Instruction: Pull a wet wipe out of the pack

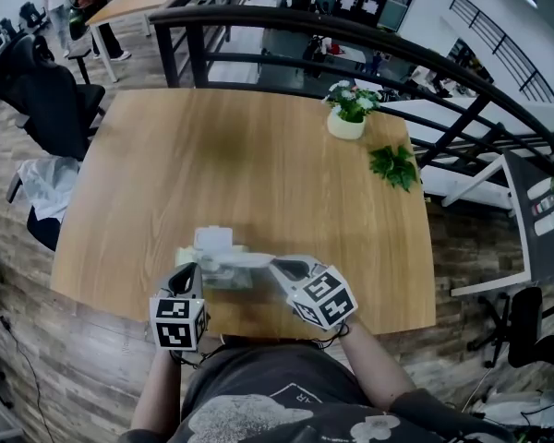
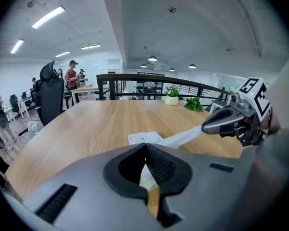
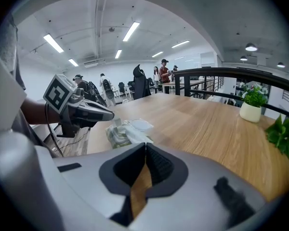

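Wet wipe (image 2: 183, 137) runs stretched from the pack (image 1: 214, 247), which lies near the front edge of the tabletop (image 1: 258, 155), to my right tongs (image 1: 275, 268), closed on its free end. My left tongs (image 1: 195, 269) are clamped shut on the pack's near edge.

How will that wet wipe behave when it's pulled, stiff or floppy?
Probably floppy: the wet wipe stretches as a soft, creased band from the pack to the right hand-held gripper. Likely light too; it spans that gap with little sag.
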Motion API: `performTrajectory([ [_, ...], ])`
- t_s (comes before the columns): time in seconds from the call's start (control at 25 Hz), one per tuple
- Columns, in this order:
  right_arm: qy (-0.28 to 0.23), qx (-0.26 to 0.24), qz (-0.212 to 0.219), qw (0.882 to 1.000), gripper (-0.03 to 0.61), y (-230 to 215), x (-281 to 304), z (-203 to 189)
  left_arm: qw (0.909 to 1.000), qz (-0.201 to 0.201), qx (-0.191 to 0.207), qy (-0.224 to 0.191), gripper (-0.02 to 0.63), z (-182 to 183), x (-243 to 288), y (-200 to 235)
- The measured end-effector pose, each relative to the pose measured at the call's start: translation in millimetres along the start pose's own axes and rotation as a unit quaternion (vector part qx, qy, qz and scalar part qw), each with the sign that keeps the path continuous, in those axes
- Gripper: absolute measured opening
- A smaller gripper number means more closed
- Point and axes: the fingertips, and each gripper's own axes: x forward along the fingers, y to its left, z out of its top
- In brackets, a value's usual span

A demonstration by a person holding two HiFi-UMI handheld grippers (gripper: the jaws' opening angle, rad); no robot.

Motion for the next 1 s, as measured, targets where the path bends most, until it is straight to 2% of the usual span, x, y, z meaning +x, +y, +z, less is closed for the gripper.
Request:
performTrajectory([
  [0.28,-0.01,-0.015,-0.019,1.0,0.028,-7.7,-15.1,6.2,0.9999,-0.002,0.013,0.001,0.015,2.2,1.7,-7.0],
  [0.64,-0.03,-0.031,-0.047,0.998,0.028,-20.4,-41.9,15.4,0.9992,0.021,0.034,0.002,0.015,3.2,0.8,-11.7],
  [0.8,-0.039,-0.024,-0.06,0.997,0.028,-28.3,-52.0,14.6,0.9987,0.03,0.041,-0.004,0.015,2.6,0.9,-12.3],
  [1.0,-0.049,-0.014,-0.072,0.996,0.028,-37.8,-65.1,13.0,0.9986,0.016,0.049,-0.016,0.017,8.4,-0.6,-23.3],
])
